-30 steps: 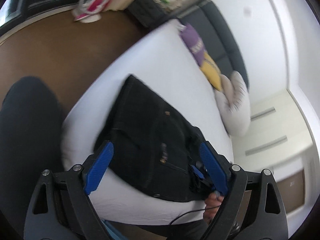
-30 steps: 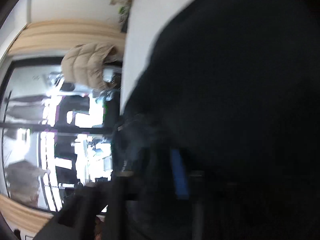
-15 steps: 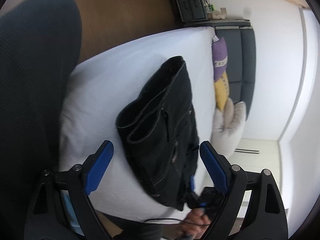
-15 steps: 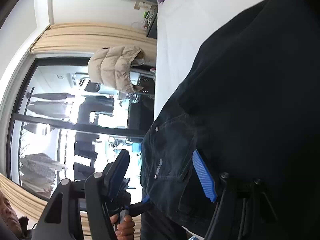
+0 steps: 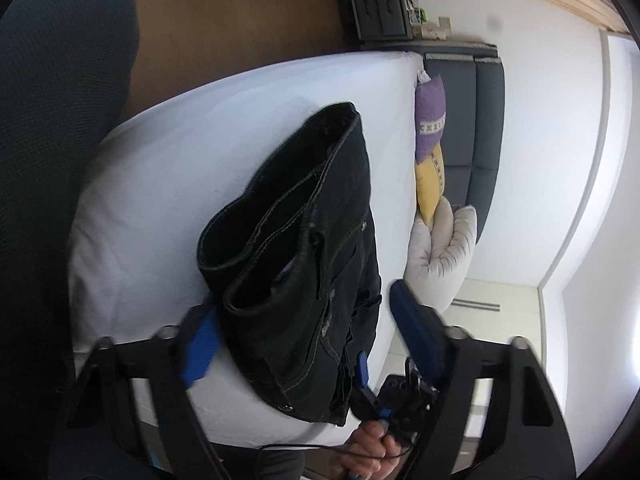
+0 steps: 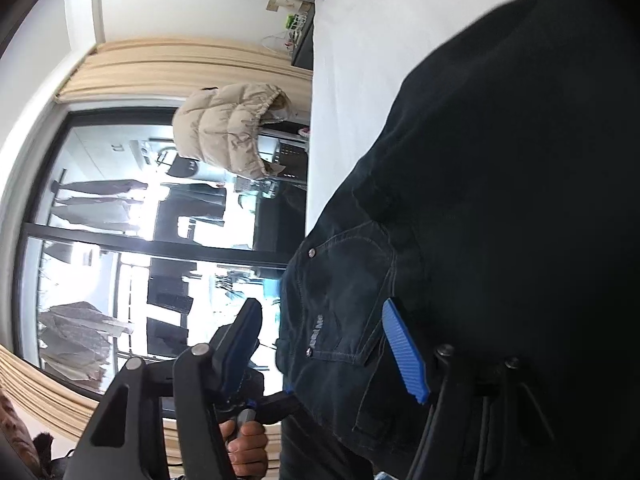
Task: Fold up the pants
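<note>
Black jeans (image 5: 312, 264) lie folded in a thick stack on a white bed (image 5: 192, 152), leg hems facing me. My left gripper (image 5: 308, 340) is open, its blue pads either side of the stack's near end, not clamping it. The right gripper shows in the left wrist view (image 5: 362, 372) at the jeans' waist edge. In the right wrist view the jeans (image 6: 480, 200) fill the right side. My right gripper (image 6: 328, 344) is open with the waist and pocket area between its pads.
Purple (image 5: 430, 120) and yellow (image 5: 430, 184) pillows and a white cushion (image 5: 444, 248) lie at the bed's head by a dark headboard (image 5: 480, 128). Brown floor (image 5: 224, 20) and my dark leg (image 5: 48, 160) are at left. A beige puffer jacket (image 6: 232, 132) hangs by a window.
The left gripper has come lower and closer, so the folded jeans now sit between its pads. The right view has steadied and its jaws stay open around the waist.
</note>
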A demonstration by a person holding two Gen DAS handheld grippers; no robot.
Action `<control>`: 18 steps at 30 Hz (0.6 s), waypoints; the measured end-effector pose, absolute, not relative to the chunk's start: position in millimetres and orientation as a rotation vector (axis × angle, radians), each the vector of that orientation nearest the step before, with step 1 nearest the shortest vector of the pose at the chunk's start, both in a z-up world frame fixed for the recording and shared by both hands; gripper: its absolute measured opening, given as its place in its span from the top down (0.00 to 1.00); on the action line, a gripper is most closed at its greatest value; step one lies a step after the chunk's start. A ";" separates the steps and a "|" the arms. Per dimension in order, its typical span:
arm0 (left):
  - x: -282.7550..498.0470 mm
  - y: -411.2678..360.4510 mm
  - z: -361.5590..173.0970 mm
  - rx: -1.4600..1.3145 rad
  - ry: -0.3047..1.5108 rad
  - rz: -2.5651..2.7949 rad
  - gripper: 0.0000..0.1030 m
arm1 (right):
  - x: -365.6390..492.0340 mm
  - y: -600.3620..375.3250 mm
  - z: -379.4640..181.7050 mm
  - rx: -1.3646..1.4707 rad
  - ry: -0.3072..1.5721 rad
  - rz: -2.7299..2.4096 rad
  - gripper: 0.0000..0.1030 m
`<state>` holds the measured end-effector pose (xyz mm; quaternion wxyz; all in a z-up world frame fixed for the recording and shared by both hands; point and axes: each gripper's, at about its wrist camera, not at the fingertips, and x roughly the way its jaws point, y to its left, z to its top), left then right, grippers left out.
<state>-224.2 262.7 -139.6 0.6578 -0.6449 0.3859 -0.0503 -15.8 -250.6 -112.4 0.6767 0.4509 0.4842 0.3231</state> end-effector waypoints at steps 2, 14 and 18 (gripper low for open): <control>-219.8 259.0 -135.7 -1.451 0.890 -0.135 0.49 | -8.4 -250.9 -106.8 0.973 1.110 0.703 0.45; -185.2 225.0 -75.4 -1.083 0.888 -0.226 0.78 | 24.0 -202.9 -117.5 0.643 1.335 0.661 0.88; -173.8 209.0 -57.7 -1.018 0.877 -0.235 0.80 | 25.0 -207.1 -140.4 0.654 1.383 0.616 1.00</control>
